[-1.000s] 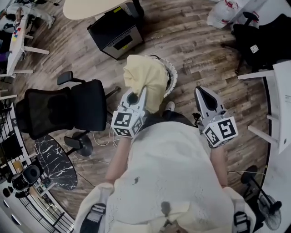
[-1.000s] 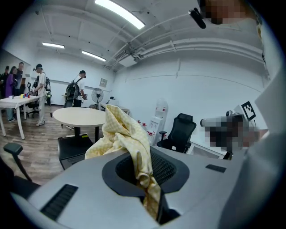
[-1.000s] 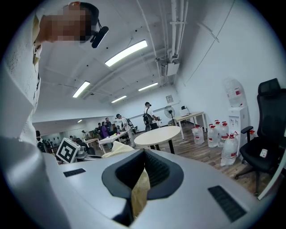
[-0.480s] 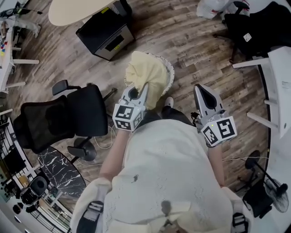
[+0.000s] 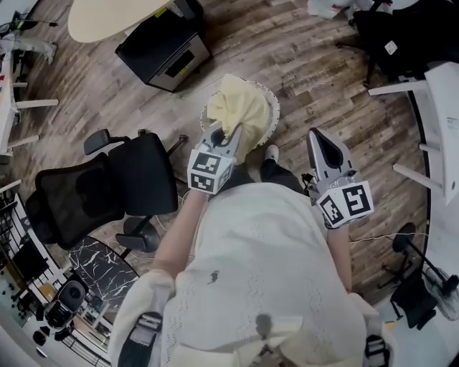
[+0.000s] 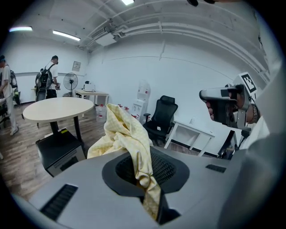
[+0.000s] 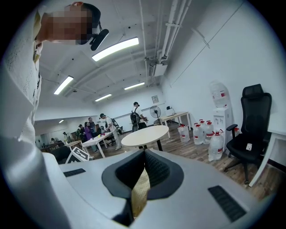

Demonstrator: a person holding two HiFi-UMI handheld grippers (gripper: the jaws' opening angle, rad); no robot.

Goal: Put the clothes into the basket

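A pale yellow cloth (image 5: 242,109) hangs bunched from my left gripper (image 5: 229,135), whose jaws are shut on its lower fold. The cloth sits right over the round white basket (image 5: 273,113) on the wooden floor and hides most of the opening. In the left gripper view the cloth (image 6: 124,133) rises out of the jaws of the left gripper (image 6: 140,167) and droops forward. My right gripper (image 5: 320,137) is off to the right of the basket, above the floor, jaws together at the tip. In the right gripper view (image 7: 143,154) a tan strip shows in the slit; I cannot tell what it is.
A black office chair (image 5: 107,186) stands left of the basket. A black cabinet (image 5: 163,49) and a round table (image 5: 107,14) are beyond it. White desks (image 5: 441,107) line the right side, with another black chair (image 5: 401,36). People stand far off in the room.
My left gripper has carried the yellow cloth forward and lower, so it now hangs over the basket's middle. The right gripper has shifted slightly with the body and stays as before.
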